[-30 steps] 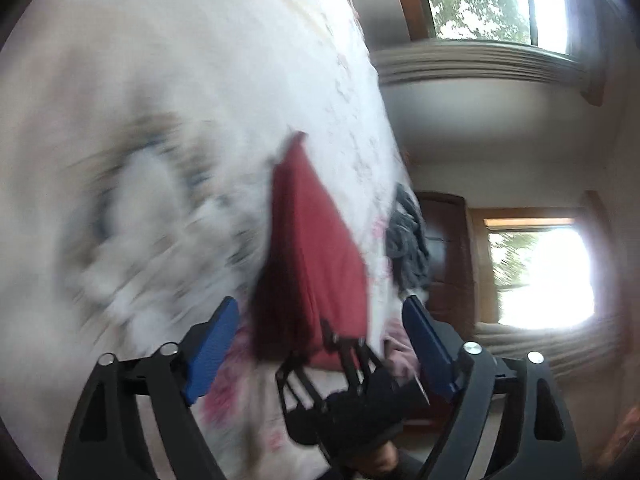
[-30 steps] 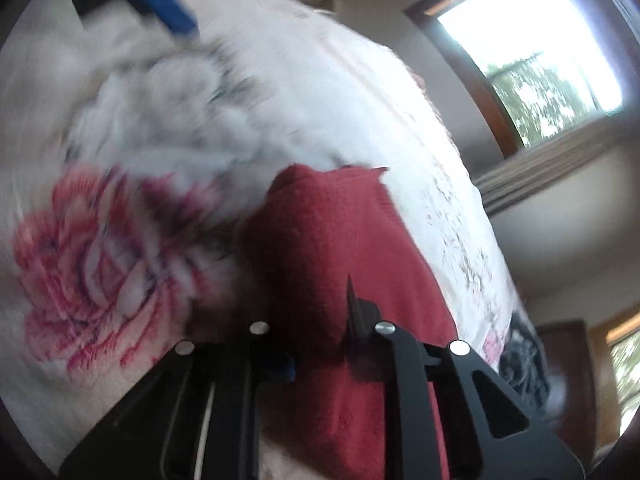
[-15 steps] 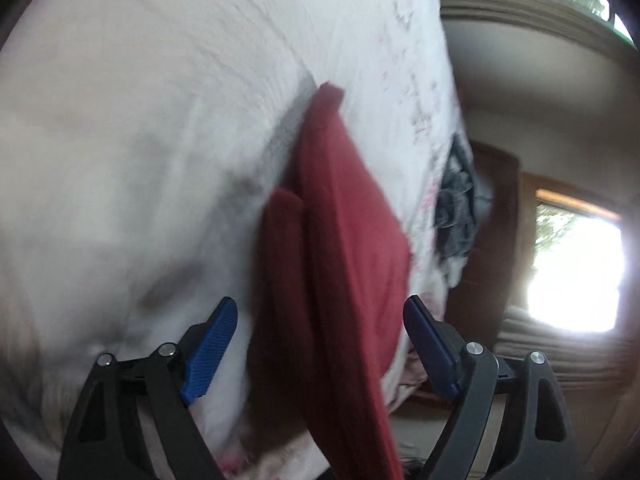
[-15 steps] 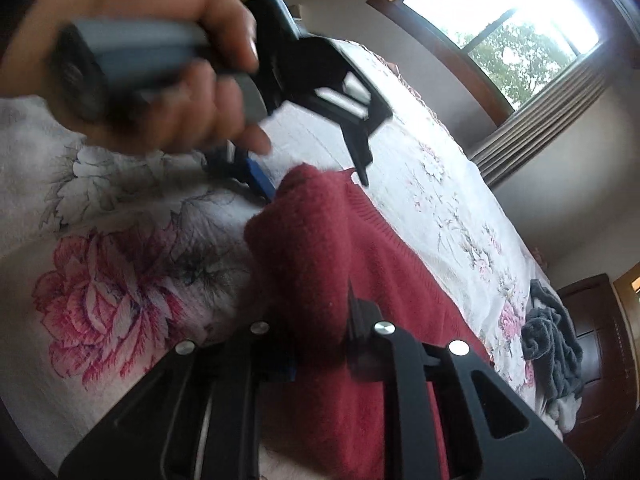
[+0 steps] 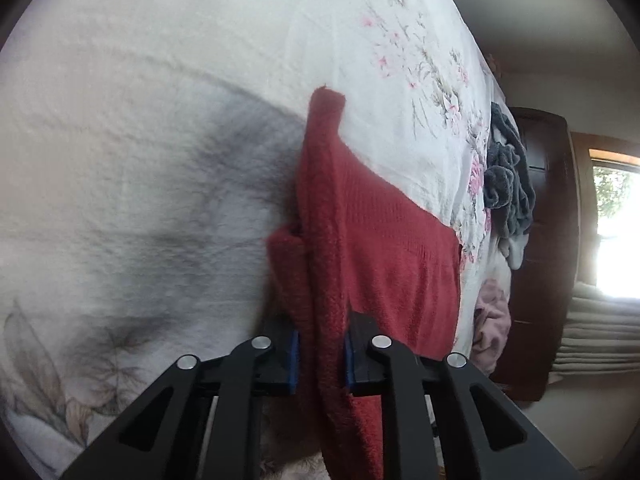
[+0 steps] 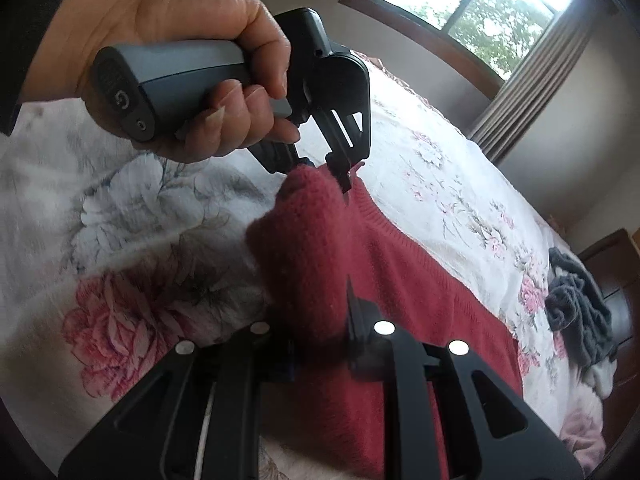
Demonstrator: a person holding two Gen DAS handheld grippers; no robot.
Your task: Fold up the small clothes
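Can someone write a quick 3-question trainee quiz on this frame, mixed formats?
1. True or false: the left tongs are shut on the red knit sweater.
2. Multiple choice: what lies at the far end of the floral bedspread? A) a dark grey garment B) a laptop C) a pair of shoes
3. Fill in: the right tongs grip a rolled edge of the ____.

Key
1. True. In the left wrist view both blue pads press a fold of the sweater.
2. A. The dark grey garment is bunched near the bed's far end.
3. Red knit sweater; the hand holding the left tongs grips the same fold further along.
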